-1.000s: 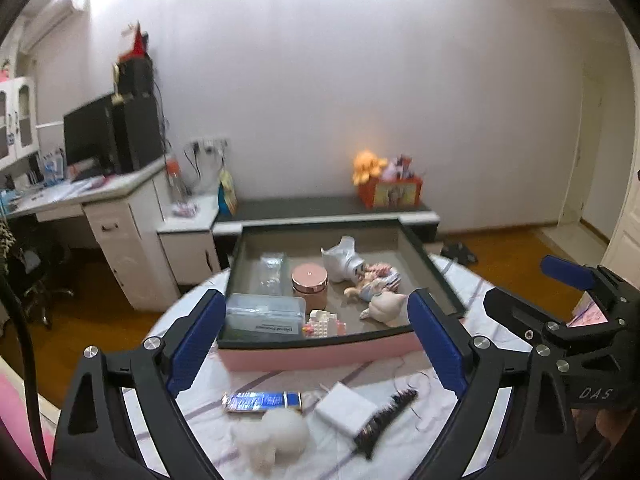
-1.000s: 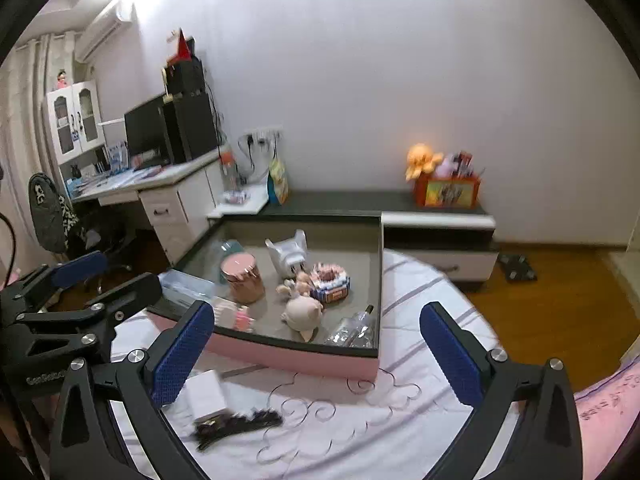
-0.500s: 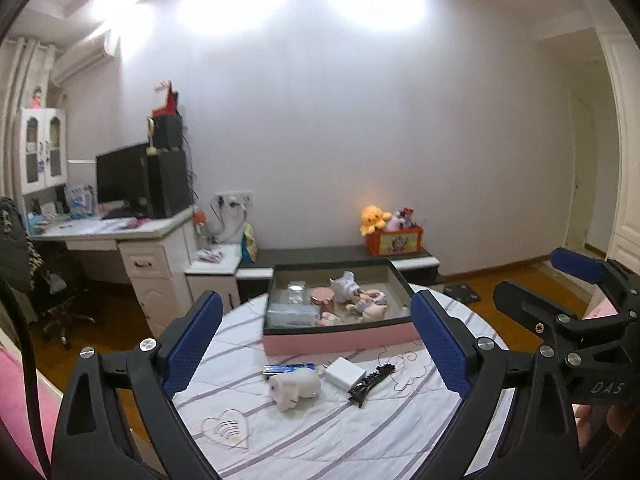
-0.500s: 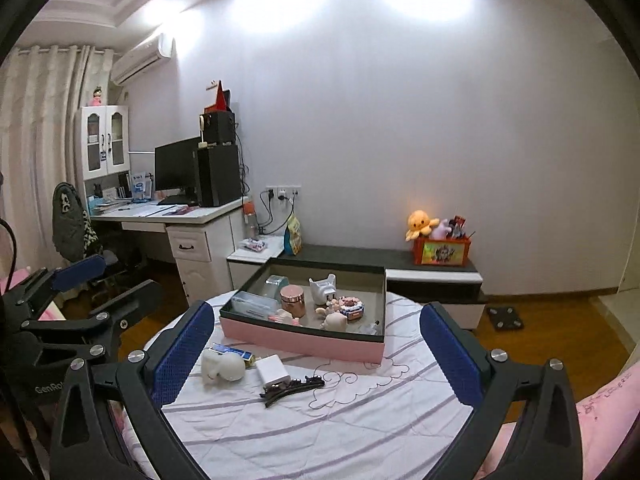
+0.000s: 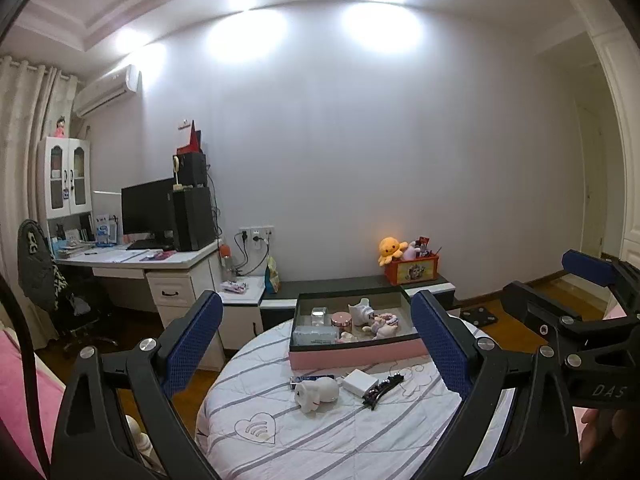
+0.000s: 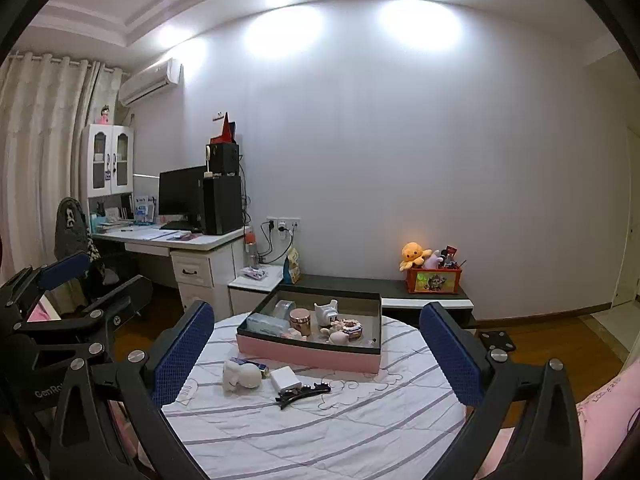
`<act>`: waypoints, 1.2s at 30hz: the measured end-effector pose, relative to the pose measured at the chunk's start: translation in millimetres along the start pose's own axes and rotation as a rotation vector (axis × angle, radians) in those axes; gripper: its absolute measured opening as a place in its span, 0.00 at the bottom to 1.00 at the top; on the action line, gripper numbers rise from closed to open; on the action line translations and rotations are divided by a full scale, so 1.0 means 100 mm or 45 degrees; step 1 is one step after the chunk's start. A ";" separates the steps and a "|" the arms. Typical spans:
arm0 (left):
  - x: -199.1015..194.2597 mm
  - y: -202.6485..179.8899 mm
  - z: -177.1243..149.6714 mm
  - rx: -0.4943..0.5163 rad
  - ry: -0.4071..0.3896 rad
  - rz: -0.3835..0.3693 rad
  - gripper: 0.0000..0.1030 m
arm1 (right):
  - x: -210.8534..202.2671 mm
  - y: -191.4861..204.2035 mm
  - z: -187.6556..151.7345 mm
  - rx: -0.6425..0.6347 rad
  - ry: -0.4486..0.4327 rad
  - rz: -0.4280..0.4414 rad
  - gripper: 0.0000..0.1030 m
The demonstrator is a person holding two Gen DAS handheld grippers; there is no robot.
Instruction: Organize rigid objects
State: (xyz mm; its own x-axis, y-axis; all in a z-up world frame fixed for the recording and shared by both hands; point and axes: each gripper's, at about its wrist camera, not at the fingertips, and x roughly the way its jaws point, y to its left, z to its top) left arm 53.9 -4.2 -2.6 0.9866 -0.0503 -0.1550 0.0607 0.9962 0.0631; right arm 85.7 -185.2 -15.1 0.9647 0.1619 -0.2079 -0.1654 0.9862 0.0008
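Observation:
A pink-sided box (image 5: 356, 356) (image 6: 308, 354) holding several small items stands at the far side of a round table (image 5: 320, 436) (image 6: 320, 424) with a striped cloth. In front of the box lie a white figurine (image 5: 316, 393) (image 6: 240, 376), a blue packet (image 5: 302, 379), a white charger block (image 5: 360, 382) (image 6: 286, 379) and a black hair clip (image 5: 382, 386) (image 6: 302, 392). My left gripper (image 5: 316, 344) and my right gripper (image 6: 316, 352) are both open, empty, and held well back from the table. Each gripper shows at the edge of the other's view.
A white desk (image 6: 172, 240) with a monitor and speakers stands at the back left, beside a dark chair (image 5: 40, 272). A low black cabinet (image 6: 380, 286) along the wall carries a red box of toys (image 6: 434, 280). Pink bedding (image 6: 600, 420) lies at the right.
Both grippers have pulled far back and up from the box; the table and its items now look small and distant. Both stay open and empty.

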 end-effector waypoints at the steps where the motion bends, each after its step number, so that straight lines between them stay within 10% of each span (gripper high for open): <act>1: -0.01 -0.01 0.01 0.002 -0.003 0.003 0.94 | -0.02 0.00 0.00 0.003 -0.008 -0.002 1.00; 23: 0.04 -0.04 -0.04 -0.001 -0.002 0.012 0.94 | -0.06 0.00 -0.02 0.016 -0.005 -0.012 1.00; 36: 0.57 -0.02 -0.38 -0.067 0.177 -0.084 0.95 | 0.24 -0.05 -0.18 0.033 0.101 -0.035 1.00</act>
State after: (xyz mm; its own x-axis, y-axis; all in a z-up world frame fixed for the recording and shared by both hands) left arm 104.3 -6.1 -49.4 0.9500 -0.1091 -0.2924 0.1132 0.9936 -0.0029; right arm 106.0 -186.8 -37.8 0.9492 0.1328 -0.2853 -0.1328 0.9910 0.0192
